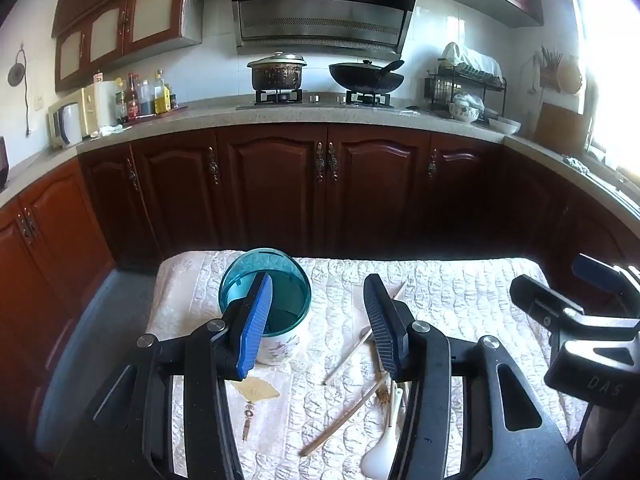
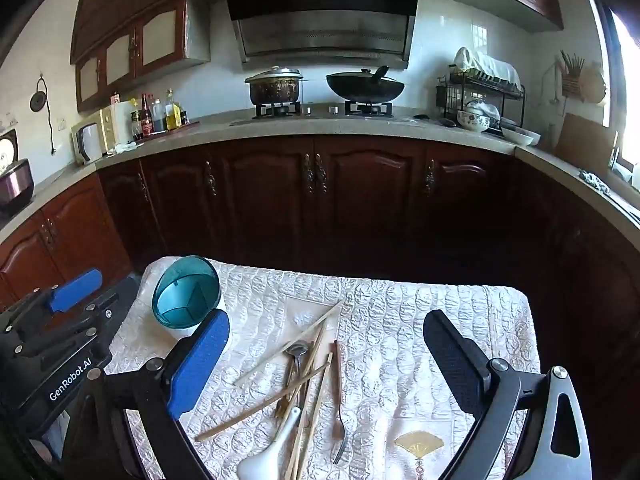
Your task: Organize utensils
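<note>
Left claw (image 1: 318, 320) first, from its own wrist cam: jaws spread wide, nothing between them, hanging above the table's cream quilted cloth (image 1: 452, 292). Its blue-padded finger overlaps the teal utensil holder (image 1: 266, 304), which stands upright near the cloth's far-left corner; I see nothing inside it. Under and beside the black-padded finger lies the loose pile: bamboo chopsticks (image 1: 344, 416) crossing each other, and a white ceramic spoon (image 1: 382, 454) at the near edge. A gold fan emblem (image 1: 256, 390) is printed on the cloth by the near-left side. Right claw (image 1: 576, 308) pokes in at the right edge of the cloth, above it.

Right wrist cam: right claw (image 2: 326, 364) is also fully spread and holds nothing, straddling the pile from above. Pile sits mid-cloth (image 2: 440, 308): chopsticks (image 2: 264, 406) fanned and crossed, a metal spoon (image 2: 297, 354) with bowl toward the far edge, a metal fork (image 2: 340, 408) just right of it with tines toward the near edge, white spoon (image 2: 264, 460) at the near edge. Holder (image 2: 186, 292) is at the far-left corner, apart from the pile. Left claw (image 2: 76, 292) hovers off the cloth's left edge; from here I can't tell its jaw gap. Second fan emblem (image 2: 418, 442) near the near-right corner.
</note>
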A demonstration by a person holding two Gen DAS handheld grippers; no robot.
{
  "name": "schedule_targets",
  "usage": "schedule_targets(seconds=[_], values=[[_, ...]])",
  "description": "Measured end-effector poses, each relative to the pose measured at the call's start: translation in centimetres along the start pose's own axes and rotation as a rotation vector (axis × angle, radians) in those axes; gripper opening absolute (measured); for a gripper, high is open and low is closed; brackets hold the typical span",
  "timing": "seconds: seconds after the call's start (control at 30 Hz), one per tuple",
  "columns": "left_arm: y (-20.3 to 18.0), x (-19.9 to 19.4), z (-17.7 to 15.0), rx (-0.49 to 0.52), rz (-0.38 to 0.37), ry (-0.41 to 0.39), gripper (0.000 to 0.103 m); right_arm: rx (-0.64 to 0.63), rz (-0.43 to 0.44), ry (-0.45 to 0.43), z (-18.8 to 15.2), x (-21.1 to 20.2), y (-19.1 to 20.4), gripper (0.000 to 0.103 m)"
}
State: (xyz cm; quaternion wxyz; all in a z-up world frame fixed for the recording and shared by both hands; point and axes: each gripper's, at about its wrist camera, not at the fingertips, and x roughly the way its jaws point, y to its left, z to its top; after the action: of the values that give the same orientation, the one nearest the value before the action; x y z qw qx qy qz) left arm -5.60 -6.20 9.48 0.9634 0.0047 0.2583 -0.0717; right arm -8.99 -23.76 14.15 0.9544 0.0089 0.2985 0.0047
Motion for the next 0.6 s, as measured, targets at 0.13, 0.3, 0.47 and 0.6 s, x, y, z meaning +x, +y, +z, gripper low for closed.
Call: schedule_targets(seconds=[0.13, 0.3, 0.47, 0.6], values=[[0.0, -0.3, 0.1, 0.001, -0.005, -0.005, 0.047, 0.0, -0.008, 0.001, -0.1, -0.3, 0.0, 0.097], [0.1, -0.5, 0.0, -0.004, -0.014, -0.007, 0.047, -0.007, -0.015, -0.002, 0.2, -1.0, 0.1, 0.097], [0.1, -0.7, 0.1, -0.002, -0.018, -0.01, 0.047, -0.008, -0.004, -0.005, 0.4, -1.3, -0.1, 0.097], [0.1, -0.7, 0.1, -0.003, -0.02, -0.011, 0.047, -0.006, -0.003, 0.005, 0.2, -1.0, -0.1, 0.097]])
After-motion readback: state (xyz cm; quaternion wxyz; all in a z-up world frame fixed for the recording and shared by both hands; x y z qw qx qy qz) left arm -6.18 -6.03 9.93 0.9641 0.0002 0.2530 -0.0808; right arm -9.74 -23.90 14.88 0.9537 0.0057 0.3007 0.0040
